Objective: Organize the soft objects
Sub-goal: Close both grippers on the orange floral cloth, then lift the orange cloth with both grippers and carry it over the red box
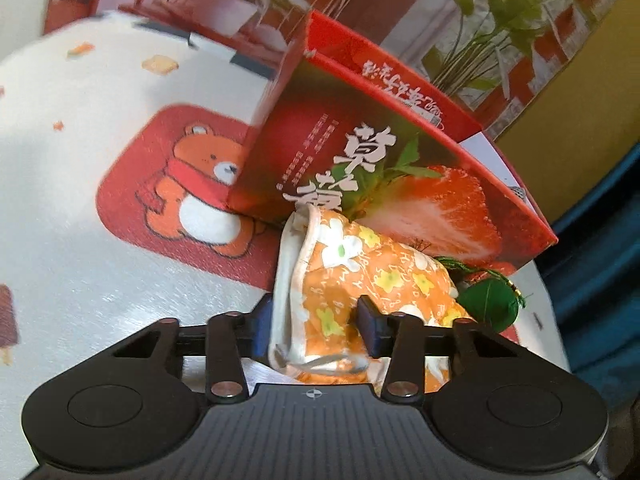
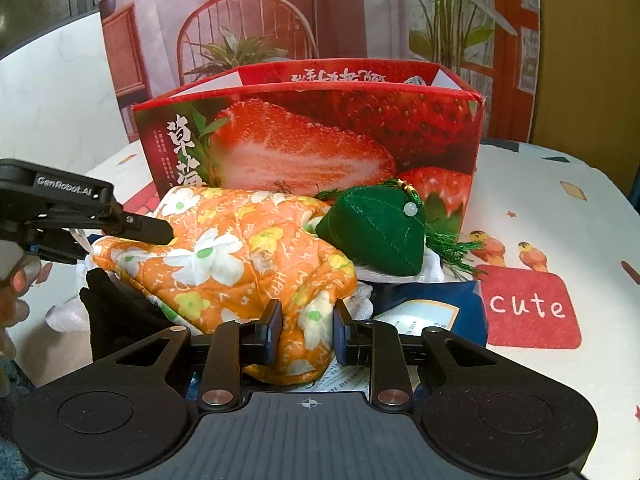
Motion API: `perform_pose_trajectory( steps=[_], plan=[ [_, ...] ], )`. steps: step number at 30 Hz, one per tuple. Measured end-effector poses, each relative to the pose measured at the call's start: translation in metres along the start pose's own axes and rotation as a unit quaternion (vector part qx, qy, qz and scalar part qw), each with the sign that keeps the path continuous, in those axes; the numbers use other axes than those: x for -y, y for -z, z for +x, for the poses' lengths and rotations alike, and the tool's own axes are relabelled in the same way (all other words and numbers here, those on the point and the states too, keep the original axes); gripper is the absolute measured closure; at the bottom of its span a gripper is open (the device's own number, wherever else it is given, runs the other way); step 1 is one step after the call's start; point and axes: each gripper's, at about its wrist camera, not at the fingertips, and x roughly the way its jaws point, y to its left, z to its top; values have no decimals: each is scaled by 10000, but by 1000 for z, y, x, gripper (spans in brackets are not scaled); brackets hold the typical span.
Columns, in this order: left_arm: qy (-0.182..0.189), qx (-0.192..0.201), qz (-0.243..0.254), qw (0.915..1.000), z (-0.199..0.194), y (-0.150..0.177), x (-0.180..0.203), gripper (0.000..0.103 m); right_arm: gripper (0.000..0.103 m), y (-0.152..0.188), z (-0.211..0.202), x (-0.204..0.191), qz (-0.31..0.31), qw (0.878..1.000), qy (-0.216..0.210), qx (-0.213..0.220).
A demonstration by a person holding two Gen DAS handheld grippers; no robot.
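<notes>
A white tablecloth (image 2: pixel 560 208) with cartoon patches covers the table. On its far side stands an open red strawberry box (image 2: pixel 312 136), its top flaps up, which looks to be where the soft things go. Just in front of it, touching its near wall, lies an orange flowered quilted cloth (image 2: pixel 240 248), humped over a small heap of a dark blue packet (image 2: pixel 432 300) and some white fabric. A green stuffed pouch (image 2: pixel 376 232) with a tassel and pale bead rests at the cloth's right, against the box.

Both tongs are on the cloth. The right gripper (image 2: pixel 307 332) pinches its near edge between its pads. The left gripper (image 1: pixel 316 316) bites a fold at its left end, the pads pressing into the fabric.

The step in hand seems to be lifting the cloth. Next, both hands would need to rise together, clear the box wall, and lower the cloth inside without dragging the pouch along.
</notes>
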Motion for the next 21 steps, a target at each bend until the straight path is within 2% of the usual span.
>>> perform_pose_trajectory(
  steps=[4, 7, 12, 21],
  plan=[
    [-259, 395, 728, 9962, -20, 5, 16, 83, 82, -2, -5, 0, 76, 9999, -54, 97],
    [-385, 670, 909, 9929, -36, 9, 20, 87, 85, -6, -15, -4, -19, 9994, -143, 321],
    [-303, 888, 664, 9934, -56, 10, 13, 90, 87, -13, -31, -15, -371, 9965, -282, 687],
    [-102, 1116, 837, 9902, -64, 13, 23, 90, 87, -20, -42, -18, -473, 9945, -260, 900]
  ],
)
